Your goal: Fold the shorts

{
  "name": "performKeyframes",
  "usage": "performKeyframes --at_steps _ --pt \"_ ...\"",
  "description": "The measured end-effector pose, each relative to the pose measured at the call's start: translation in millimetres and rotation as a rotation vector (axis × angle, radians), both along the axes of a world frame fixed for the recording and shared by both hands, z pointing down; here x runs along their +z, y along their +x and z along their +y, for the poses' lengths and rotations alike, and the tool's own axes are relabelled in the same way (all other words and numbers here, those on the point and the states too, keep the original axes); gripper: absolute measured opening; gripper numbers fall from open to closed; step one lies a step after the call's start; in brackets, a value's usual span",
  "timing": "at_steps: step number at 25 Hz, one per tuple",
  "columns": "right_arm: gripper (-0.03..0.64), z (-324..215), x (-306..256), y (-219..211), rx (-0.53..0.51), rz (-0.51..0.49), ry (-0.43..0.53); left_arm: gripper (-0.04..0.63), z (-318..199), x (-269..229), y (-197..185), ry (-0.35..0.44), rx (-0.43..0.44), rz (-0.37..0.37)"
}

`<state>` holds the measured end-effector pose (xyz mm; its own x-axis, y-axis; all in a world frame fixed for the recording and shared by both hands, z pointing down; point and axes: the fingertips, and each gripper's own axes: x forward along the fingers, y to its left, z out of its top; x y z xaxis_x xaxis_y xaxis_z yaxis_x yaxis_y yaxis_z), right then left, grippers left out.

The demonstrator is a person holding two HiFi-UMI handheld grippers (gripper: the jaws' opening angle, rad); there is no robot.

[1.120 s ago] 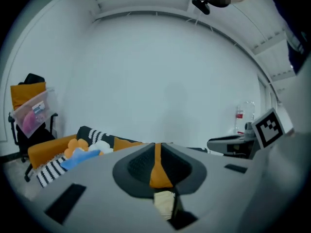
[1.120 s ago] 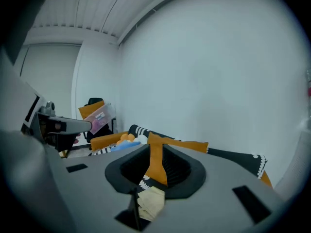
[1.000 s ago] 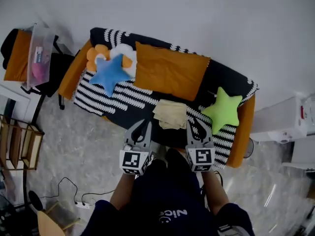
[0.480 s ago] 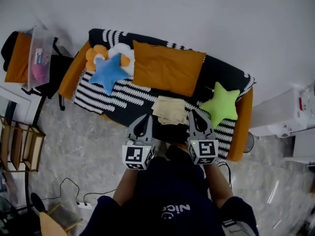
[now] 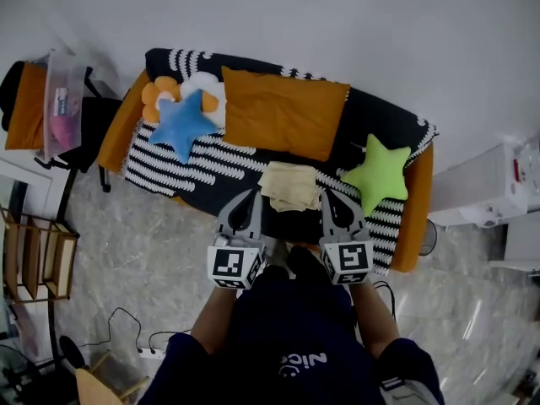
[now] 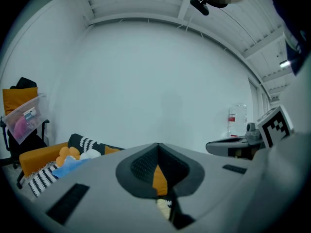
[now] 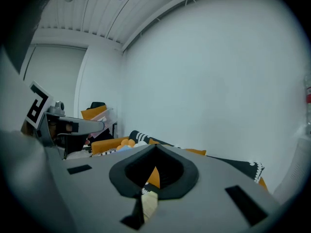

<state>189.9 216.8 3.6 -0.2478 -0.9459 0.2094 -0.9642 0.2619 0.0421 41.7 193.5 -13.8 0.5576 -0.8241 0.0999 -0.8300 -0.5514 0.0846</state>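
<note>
The cream shorts [image 5: 289,186] lie folded into a small bundle on the black-and-white striped sofa cover [image 5: 211,171], in front of the orange cushion [image 5: 283,112]. My left gripper [image 5: 245,201] is shut and empty, held just short of the sofa's front edge to the left of the shorts. My right gripper [image 5: 334,199] is also shut and empty, to their right. In the left gripper view the left gripper [image 6: 158,147] leaves only a slit, with a strip of the shorts [image 6: 164,208] showing through it. The right gripper [image 7: 154,152] shows the shorts [image 7: 149,203] the same way.
A blue star pillow [image 5: 180,123] and a flower pillow [image 5: 160,95] lie at the sofa's left, a green star pillow [image 5: 380,174] at its right. A chair with a clear box [image 5: 61,99] stands left, a white unit [image 5: 494,197] right. A power strip [image 5: 152,353] lies on the floor.
Both grippers' jaws have closed from slightly open. The two grippers have drawn a little nearer the sofa's front edge; the shorts have not moved.
</note>
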Motion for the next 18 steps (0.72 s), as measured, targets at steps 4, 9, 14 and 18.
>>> performKeyframes --at_steps 4,9,14,18 --pt "0.009 -3.7 2.1 1.2 0.003 0.03 -0.014 0.003 -7.5 0.2 5.6 -0.002 0.026 -0.001" --pt "0.008 -12.3 0.3 13.1 0.024 0.022 0.0 0.003 -21.4 -1.5 4.0 -0.02 0.018 -0.011" --pt "0.008 -20.2 2.5 22.6 0.035 0.037 -0.013 0.003 -27.9 -1.6 8.1 -0.004 0.008 -0.017" --pt "0.008 -26.7 4.0 28.2 0.038 0.042 -0.016 0.003 -30.0 1.1 17.9 0.004 0.012 -0.031"
